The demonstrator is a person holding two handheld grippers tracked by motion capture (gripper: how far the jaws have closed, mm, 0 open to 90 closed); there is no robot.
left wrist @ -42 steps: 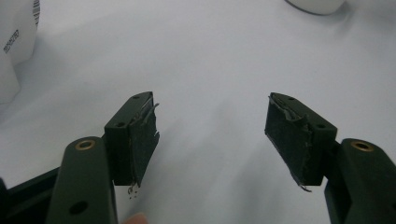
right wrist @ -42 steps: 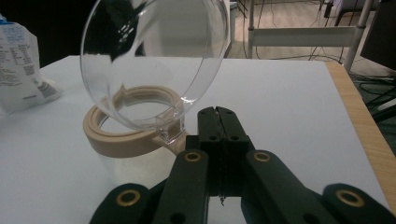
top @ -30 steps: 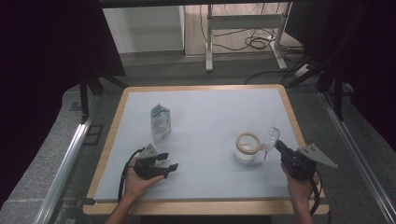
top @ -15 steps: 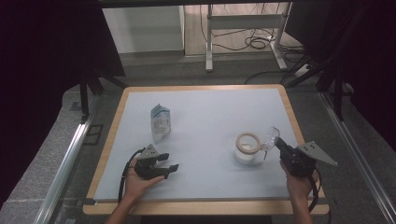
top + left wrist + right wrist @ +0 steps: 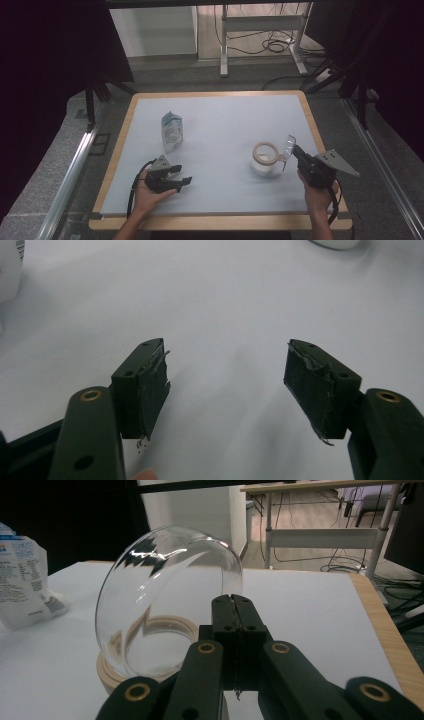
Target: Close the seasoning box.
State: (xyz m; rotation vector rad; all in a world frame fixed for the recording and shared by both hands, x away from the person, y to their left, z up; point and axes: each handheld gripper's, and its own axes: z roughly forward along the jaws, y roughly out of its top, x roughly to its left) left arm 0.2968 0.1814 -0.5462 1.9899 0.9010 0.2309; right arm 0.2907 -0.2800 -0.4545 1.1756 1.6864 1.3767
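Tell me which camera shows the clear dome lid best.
The right gripper view: the clear dome lid looms large, pinched at its rim by the right gripper. The high view shows it small beside the wooden-rimmed container.

The table [image 5: 220, 120] serves as landmark. A pouch [image 5: 171, 131] stands on its left half, toward the middle. A jar [image 5: 265, 159] sits on its right half, nearer the front edge. A clear lid [image 5: 287, 147], tilted, lies just right of the jar, held above its rim. The left gripper [image 5: 186, 180] rests near the table's front-left; the right gripper [image 5: 295, 149] lies right of the jar.
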